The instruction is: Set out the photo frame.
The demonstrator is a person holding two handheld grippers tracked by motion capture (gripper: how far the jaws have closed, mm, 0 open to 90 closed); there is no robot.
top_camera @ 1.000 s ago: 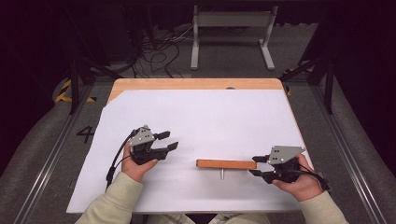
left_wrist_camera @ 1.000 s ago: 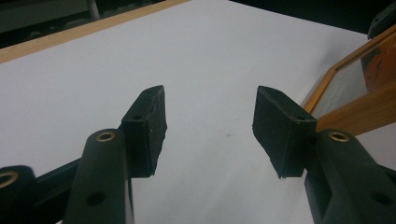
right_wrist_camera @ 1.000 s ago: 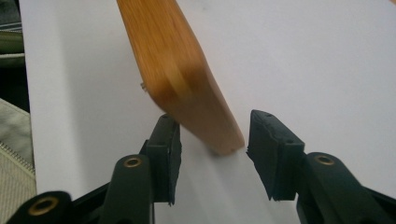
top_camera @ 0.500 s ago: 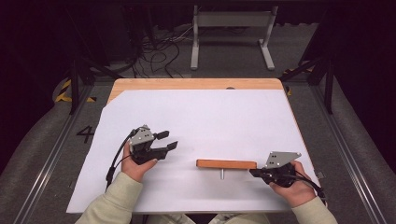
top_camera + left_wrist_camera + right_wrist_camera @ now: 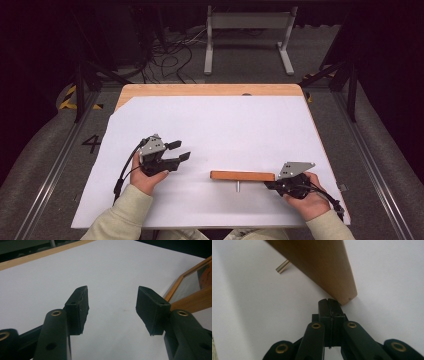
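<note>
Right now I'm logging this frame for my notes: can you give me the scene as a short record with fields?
surface: white sheet over a wooden table
object: wooden bar lying flat, a small metal pin sticking out of its near side
right gripper: jaws shut on nothing, tips at the bar's right end
left gripper: jaws open, nothing between them, apart from the bar

orange-brown wood bar (image 5: 242,176) w/ brass-coloured pin (image 5: 238,186). white sheet (image 5: 225,130) on light wood table (image 5: 200,90). grippers black, grey plates. sleeves pale beige. floor grey, yellow-black tape.
</note>
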